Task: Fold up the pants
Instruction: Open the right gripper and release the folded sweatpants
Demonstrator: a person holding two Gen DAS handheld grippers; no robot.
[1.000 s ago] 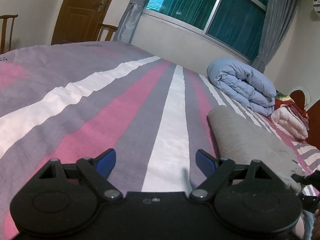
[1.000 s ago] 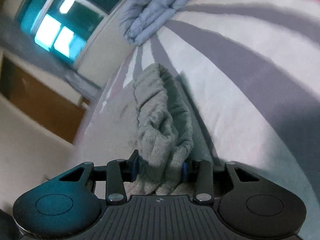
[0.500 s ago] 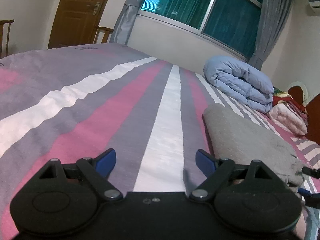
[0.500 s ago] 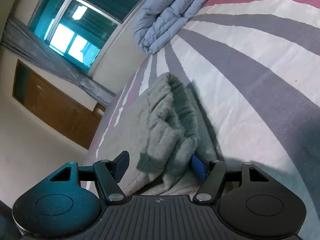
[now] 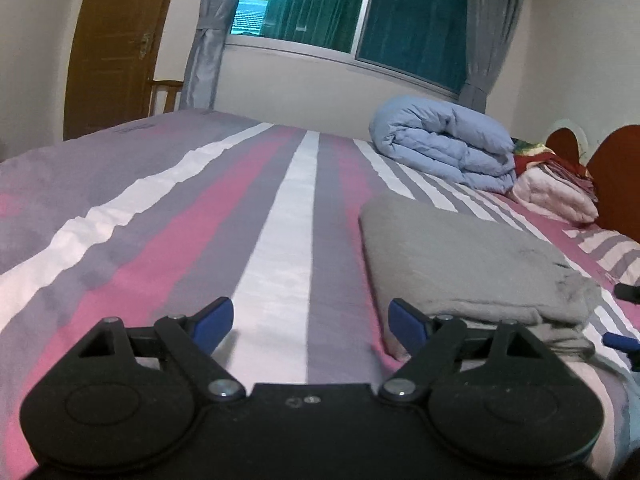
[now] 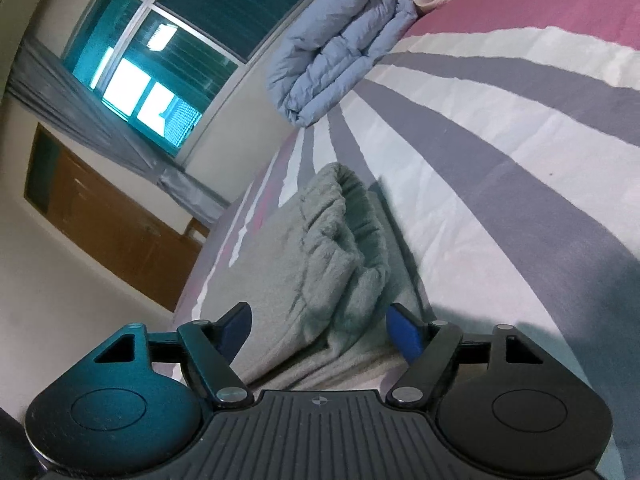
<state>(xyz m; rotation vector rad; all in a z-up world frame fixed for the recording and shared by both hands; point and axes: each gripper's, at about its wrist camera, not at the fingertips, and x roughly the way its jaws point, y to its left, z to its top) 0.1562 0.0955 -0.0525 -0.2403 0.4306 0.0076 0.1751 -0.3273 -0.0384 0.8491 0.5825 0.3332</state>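
The grey pants (image 5: pixel 464 256) lie folded into a flat stack on the striped bed (image 5: pixel 208 216). My left gripper (image 5: pixel 310 320) is open and empty, low over the bed just left of the stack's near corner. In the right wrist view the pants (image 6: pixel 320 252) show a bunched waistband edge. My right gripper (image 6: pixel 318 326) is open, with its jaws on either side of that edge and not pinching it. The right gripper's blue tips show at the far right of the left wrist view (image 5: pixel 624 340).
A folded light-blue duvet (image 5: pixel 444 148) lies at the far side of the bed, with pink and red bedding (image 5: pixel 552 188) beside it near a wooden headboard (image 5: pixel 616 184). A window with curtains (image 5: pixel 360 12) and a brown door (image 5: pixel 116 40) stand behind.
My right gripper has opened and let go of the pants' bunched edge, which now rests on the stack. My left gripper stayed open and shifted slightly toward the pants.
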